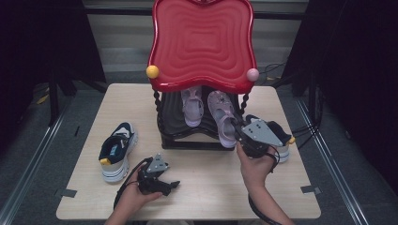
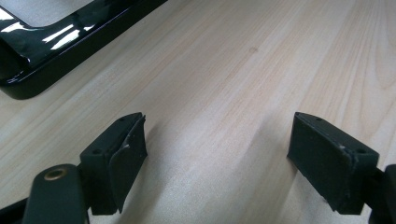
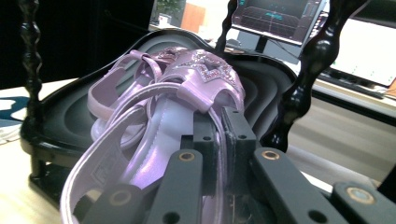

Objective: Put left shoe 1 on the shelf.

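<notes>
High view first: the right gripper (image 1: 240, 133) is up at the front edge of the black lower shelf (image 1: 174, 123), the one under the big red top tray (image 1: 202, 37), and it's got hold of a purple sandal (image 1: 221, 117). The right gripper view makes the grip pretty obvious: the two black fingers (image 3: 203, 140) are pinched nearly together on the thin side strap of the sandal (image 3: 159, 135), with the strap squeezed between the pads. The rest of the sandal runs away from the fingertips onto the shelf (image 3: 65, 112), glittery star strap at the far end, heel strap looping down just to the left of the fingers. The second purple sandal (image 1: 192, 107) sits on the shelf well past the fingertips, off to the side.

The left gripper (image 1: 171, 185) is low over the wooden table (image 1: 211, 183), near the person's edge. In the left gripper view its fingers (image 2: 122, 154) stand wide apart with just bare tabletop (image 2: 219, 93) between them, and the shelf's glossy black base corner (image 2: 56, 42) sits ahead and to the left of the fingertips. A navy and white sneaker (image 1: 117, 151) lies on the table away from that gripper, untouched.
</notes>
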`<action>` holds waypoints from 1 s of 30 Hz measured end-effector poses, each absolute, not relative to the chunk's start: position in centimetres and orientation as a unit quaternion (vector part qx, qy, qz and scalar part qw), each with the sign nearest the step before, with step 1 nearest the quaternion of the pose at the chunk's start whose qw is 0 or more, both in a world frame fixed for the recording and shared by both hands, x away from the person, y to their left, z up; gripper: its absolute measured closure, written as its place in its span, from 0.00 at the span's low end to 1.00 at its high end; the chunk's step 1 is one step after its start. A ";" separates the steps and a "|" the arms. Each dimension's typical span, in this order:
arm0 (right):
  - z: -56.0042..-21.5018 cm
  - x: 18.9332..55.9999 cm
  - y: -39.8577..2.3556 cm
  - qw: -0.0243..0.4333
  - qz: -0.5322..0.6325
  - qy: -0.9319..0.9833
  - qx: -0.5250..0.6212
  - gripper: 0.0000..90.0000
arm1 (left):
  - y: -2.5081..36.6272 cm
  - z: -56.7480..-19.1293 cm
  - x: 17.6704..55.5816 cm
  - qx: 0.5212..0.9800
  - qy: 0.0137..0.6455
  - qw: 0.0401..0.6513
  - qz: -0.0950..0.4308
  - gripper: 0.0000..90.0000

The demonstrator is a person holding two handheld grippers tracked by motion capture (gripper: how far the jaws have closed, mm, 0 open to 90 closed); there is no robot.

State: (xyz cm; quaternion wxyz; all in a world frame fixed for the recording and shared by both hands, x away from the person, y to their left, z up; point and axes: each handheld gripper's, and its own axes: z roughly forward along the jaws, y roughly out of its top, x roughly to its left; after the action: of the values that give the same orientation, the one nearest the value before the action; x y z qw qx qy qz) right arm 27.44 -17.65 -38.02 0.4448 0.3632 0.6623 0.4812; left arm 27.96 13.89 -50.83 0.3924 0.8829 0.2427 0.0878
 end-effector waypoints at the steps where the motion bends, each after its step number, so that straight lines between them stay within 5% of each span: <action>1: -38.0 27.5 -17.5 0.448 0.479 0.661 0.365 0.94 | 13.9 -50.8 28.0 0.883 0.243 0.392 0.088 0.21; 30: -39.2 30.0 -16.0 0.473 0.472 0.622 0.409 0.94 | 13.9 -50.8 27.9 0.883 0.243 0.391 0.088 0.20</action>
State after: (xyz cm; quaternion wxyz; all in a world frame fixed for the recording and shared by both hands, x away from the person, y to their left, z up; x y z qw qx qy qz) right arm 30.05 -15.97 -39.18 0.4730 0.4089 0.6219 0.4715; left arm 27.95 13.89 -50.82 0.3910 0.8835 0.2429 0.0876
